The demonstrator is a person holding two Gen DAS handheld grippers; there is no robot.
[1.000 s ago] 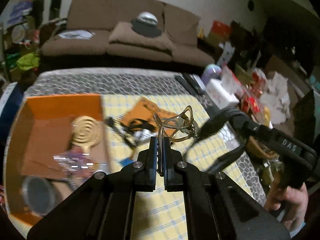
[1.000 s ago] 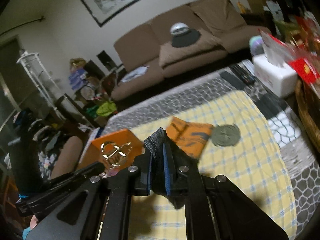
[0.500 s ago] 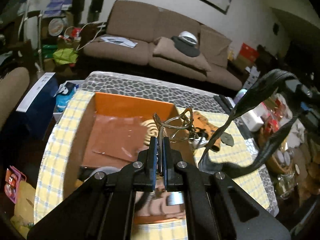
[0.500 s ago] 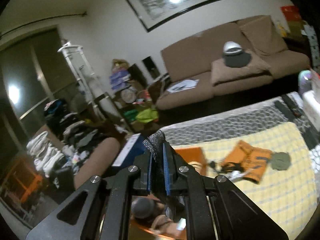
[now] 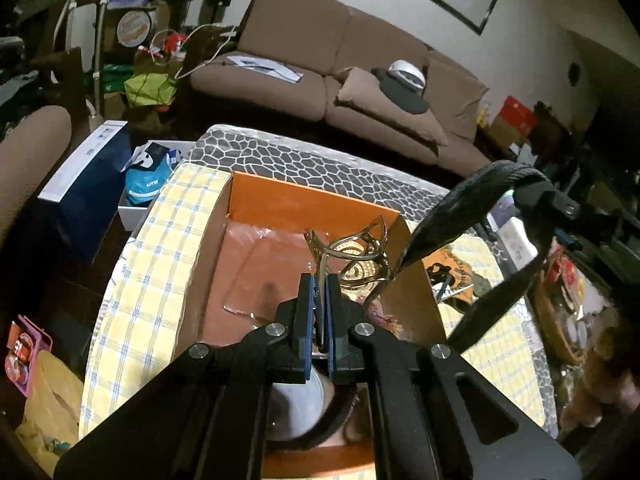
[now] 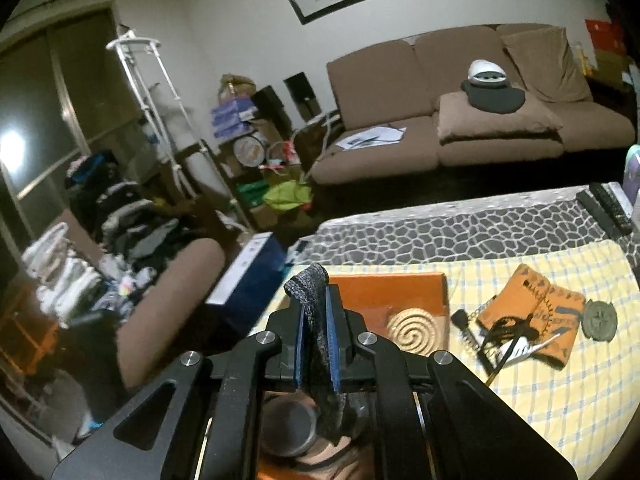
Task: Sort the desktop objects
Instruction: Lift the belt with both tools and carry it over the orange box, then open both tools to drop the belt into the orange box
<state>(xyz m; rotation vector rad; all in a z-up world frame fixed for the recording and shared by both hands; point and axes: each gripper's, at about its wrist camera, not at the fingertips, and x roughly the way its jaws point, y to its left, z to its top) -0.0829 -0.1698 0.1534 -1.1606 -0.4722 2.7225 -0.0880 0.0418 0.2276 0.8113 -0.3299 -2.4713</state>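
Midway: left gripper (image 5: 319,312) fingers clamp a gold hair claw (image 5: 352,248) over the orange box (image 5: 304,204); right gripper (image 6: 316,344) fingers pinch a dark headband (image 6: 314,320). Orange pouch (image 6: 528,312) at three o'clock remains on the worktop (image 6: 560,392).

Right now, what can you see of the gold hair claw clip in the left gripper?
The gold hair claw clip is an open frame of thin, curved metal-looking loops, shiny and see-through. The left gripper has its jaws shut on the clip's near edge, holding it upright in the air above the orange box. Nothing else visibly touches it.
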